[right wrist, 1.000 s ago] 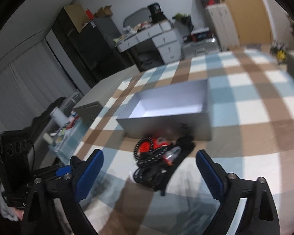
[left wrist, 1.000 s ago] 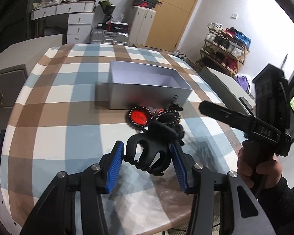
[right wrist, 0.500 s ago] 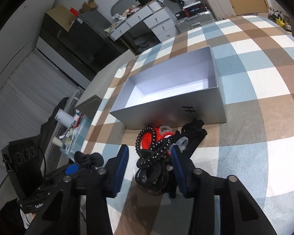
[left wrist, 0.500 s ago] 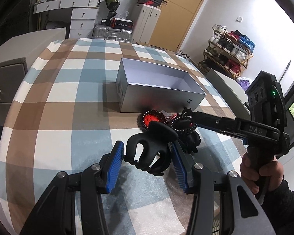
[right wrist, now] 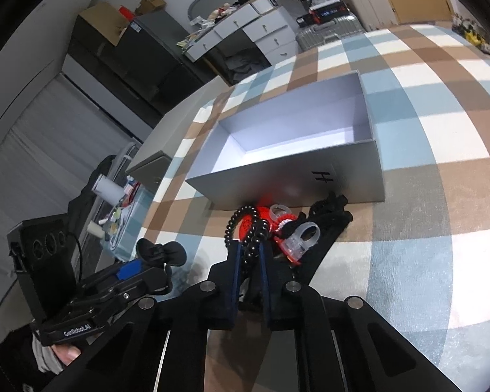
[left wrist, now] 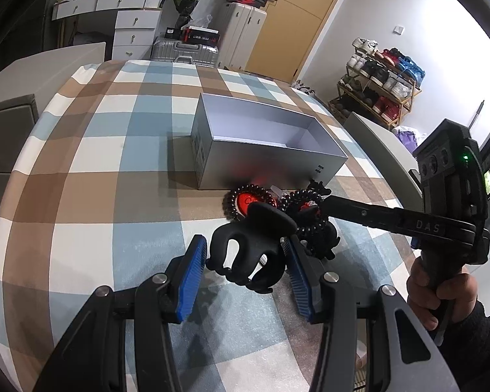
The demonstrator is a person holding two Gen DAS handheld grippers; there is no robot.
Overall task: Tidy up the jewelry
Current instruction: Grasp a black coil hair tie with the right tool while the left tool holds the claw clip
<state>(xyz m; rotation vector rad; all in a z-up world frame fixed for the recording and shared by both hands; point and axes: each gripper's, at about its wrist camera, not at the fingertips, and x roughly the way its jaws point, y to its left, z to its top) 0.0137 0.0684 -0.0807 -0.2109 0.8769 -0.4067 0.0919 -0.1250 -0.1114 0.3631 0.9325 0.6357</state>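
Left wrist: my left gripper (left wrist: 245, 266) clamps a black hair claw (left wrist: 249, 248), long axis crosswise, teeth toward me, near the grey box (left wrist: 264, 152).
Right wrist: my right gripper (right wrist: 249, 254) pinches a black bead bracelet (right wrist: 245, 228), looping up toward the box

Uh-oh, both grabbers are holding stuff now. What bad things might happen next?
1. The right gripper has its jaws shut on the black beaded bracelet, which lies tangled in the jewelry pile. Lifting may drag the clear plastic ring along.
2. The left gripper pinches the black plastic claw hair clip by its curved sides; it might slip.
3. Either load could knock the open grey cardboard box.
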